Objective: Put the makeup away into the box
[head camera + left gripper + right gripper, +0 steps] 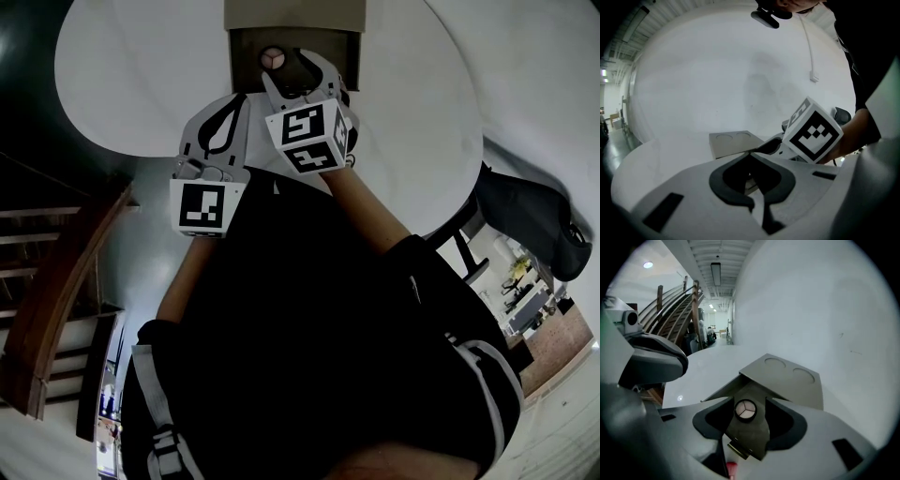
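Observation:
A tan box [293,14] stands open at the far side of the white round table, and its dark inside holds a round makeup compact [272,58]. My right gripper [289,67] is open at the box mouth, with a finger on each side of the compact [745,410] and no contact that I can see. The raised lid [787,376] stands behind it. A small red thing [731,468] shows low between the jaws; I cannot tell what it is. My left gripper [236,101] hangs shut and empty just left of the box [729,143].
The white table [122,84] spreads to both sides of the box. A wooden staircase [56,281] stands at the left. A black bag [530,220] rests on a seat at the right. The person's dark clothes fill the lower head view.

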`<move>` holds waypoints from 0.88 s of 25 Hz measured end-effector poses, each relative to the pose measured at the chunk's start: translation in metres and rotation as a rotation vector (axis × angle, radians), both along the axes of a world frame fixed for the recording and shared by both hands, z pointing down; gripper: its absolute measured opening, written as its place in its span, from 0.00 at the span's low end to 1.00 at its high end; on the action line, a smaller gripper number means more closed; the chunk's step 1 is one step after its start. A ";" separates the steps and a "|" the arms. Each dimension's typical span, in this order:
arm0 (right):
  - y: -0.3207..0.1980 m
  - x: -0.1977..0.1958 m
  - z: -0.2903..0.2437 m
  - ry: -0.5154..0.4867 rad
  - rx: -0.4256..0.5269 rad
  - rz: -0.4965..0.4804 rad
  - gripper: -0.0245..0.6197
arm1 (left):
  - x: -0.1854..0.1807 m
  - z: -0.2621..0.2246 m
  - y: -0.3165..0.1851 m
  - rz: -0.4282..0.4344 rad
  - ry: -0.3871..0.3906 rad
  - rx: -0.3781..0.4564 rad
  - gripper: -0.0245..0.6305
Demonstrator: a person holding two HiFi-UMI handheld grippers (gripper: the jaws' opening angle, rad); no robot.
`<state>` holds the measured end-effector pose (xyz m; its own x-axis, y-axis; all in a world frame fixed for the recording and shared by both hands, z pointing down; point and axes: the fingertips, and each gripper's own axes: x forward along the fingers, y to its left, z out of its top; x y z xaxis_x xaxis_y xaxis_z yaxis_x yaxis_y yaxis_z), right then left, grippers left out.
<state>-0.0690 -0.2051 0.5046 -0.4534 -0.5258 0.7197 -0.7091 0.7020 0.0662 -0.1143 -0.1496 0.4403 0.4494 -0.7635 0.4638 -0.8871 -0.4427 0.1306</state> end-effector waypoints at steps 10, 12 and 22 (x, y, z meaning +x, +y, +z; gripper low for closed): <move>0.022 0.037 -0.101 -0.150 0.271 0.109 0.12 | 0.020 -0.045 0.012 0.034 -0.010 0.132 0.05; 0.029 0.047 -0.116 -0.171 0.308 0.130 0.10 | 0.027 -0.055 0.014 0.047 -0.013 0.159 0.05; 0.066 0.084 -0.163 -0.282 0.410 0.209 0.08 | 0.055 -0.095 0.030 0.084 0.000 0.276 0.05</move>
<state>0.0151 -0.1386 0.3417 -0.4550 -0.8377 0.3020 -0.8607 0.5007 0.0922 -0.0596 -0.1199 0.3452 0.5166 -0.8208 0.2437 -0.8456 -0.5338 -0.0053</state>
